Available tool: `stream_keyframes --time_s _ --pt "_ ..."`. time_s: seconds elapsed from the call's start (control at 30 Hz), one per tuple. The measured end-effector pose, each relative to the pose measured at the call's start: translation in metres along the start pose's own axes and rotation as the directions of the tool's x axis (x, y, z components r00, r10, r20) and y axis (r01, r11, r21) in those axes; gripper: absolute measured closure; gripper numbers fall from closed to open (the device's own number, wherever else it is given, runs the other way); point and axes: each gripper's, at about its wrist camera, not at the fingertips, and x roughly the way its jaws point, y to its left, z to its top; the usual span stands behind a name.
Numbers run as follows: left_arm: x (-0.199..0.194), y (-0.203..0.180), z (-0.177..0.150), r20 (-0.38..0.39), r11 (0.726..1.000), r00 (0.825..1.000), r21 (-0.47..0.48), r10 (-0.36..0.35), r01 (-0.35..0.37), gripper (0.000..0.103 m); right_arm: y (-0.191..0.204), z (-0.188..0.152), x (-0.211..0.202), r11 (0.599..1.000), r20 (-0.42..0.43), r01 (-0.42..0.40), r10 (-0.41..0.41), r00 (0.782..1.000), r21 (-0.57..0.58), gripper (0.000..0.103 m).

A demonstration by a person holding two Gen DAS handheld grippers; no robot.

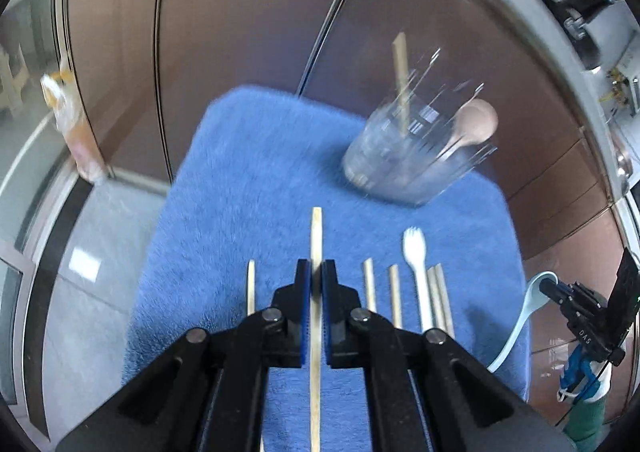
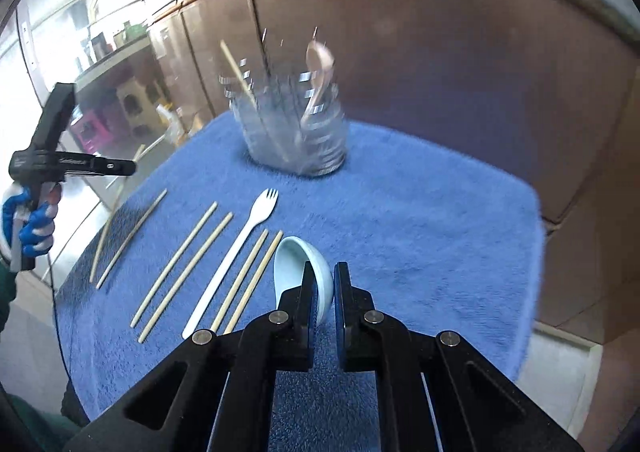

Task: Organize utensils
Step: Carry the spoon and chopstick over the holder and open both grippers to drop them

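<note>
My left gripper (image 1: 317,272) is shut on a wooden chopstick (image 1: 316,236), held above the blue towel (image 1: 248,171). My right gripper (image 2: 325,272) is shut on a pale blue ceramic spoon (image 2: 294,260), also seen in the left wrist view (image 1: 520,324). A clear glass jar (image 1: 404,155) stands at the towel's far side (image 2: 296,131) with a chopstick (image 1: 401,67) and a pinkish spoon (image 1: 476,123) in it. On the towel lie several chopsticks (image 2: 176,264) and a white plastic fork (image 2: 236,252).
The towel (image 2: 420,219) covers a small table. Brown cabinet panels (image 2: 440,51) stand behind it. A grey tiled floor (image 1: 88,244) lies to the left. The left gripper's body and the blue-gloved hand (image 2: 32,228) show at the left of the right wrist view.
</note>
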Motion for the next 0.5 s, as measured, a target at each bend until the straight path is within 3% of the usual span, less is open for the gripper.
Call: stream_keyframes --time_s 0.2,0.27,0.4,0.5 --pt "-0.055 -0.038 0.031 0.185 0.998 0.981 0.026 -0.052 0.048 0.099 0.020 0.029 -0.046 0.993 0.149 0.116 -0.113 0.982 -0.010 0.095" --pt "-0.073 -0.056 0.048 0.269 0.998 0.961 0.044 -0.062 0.052 0.099 0.030 0.045 -0.057 0.988 0.210 0.152 -0.146 0.967 -0.010 0.095" --pt "-0.091 -0.080 0.085 0.414 0.997 0.908 0.031 -0.071 0.065 0.099 0.045 0.087 -0.080 0.981 0.363 0.193 -0.181 0.914 0.004 0.095" --pt "-0.093 -0.096 0.113 0.522 0.998 0.851 0.011 -0.054 0.057 0.099 0.054 0.119 -0.082 0.969 0.470 0.247 -0.224 0.854 0.013 0.095"
